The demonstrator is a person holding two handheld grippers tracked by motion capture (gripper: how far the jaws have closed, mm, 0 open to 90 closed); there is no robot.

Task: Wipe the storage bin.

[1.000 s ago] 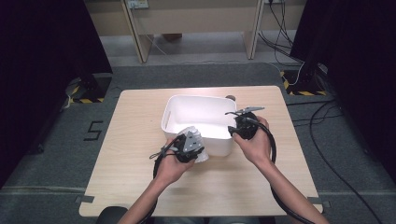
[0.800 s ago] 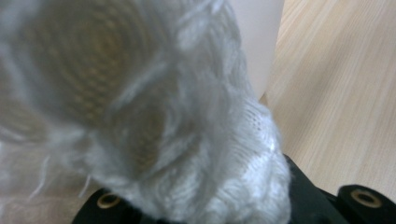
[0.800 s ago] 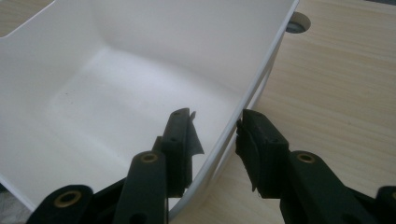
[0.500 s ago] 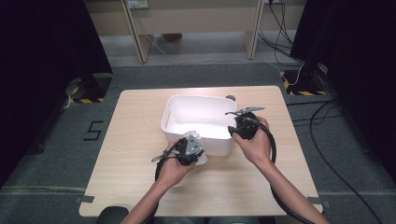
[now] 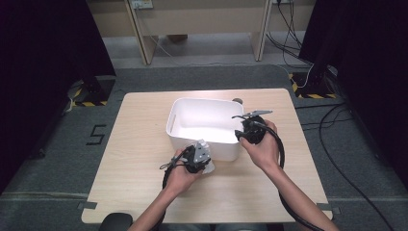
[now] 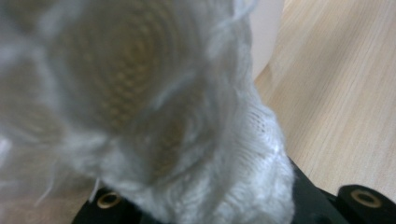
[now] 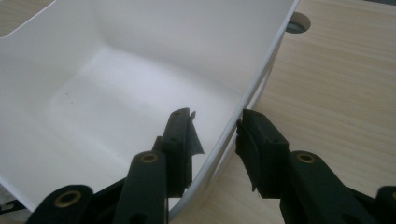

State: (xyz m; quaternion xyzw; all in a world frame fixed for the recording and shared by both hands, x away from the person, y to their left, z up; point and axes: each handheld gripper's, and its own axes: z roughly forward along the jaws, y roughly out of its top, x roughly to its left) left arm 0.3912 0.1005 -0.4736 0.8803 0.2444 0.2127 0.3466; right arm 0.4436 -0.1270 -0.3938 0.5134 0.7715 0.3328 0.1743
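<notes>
Straddling the right wall of the white bin (image 5: 183,117) at its 3 o'clock side, the right gripper (image 7: 215,135) stands open, one jaw inside, one outside. Near the bin's 6 o'clock wall on the worktop (image 5: 139,144), the left gripper (image 5: 196,157) is clamped on a white knitted cloth (image 6: 210,154).

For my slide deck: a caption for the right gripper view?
Right gripper straddling the rim of an empty white tub on a wooden table.

The tub (image 5: 204,126) sits mid-table (image 5: 139,144), a cloth (image 5: 208,164) just before its near wall.
</notes>
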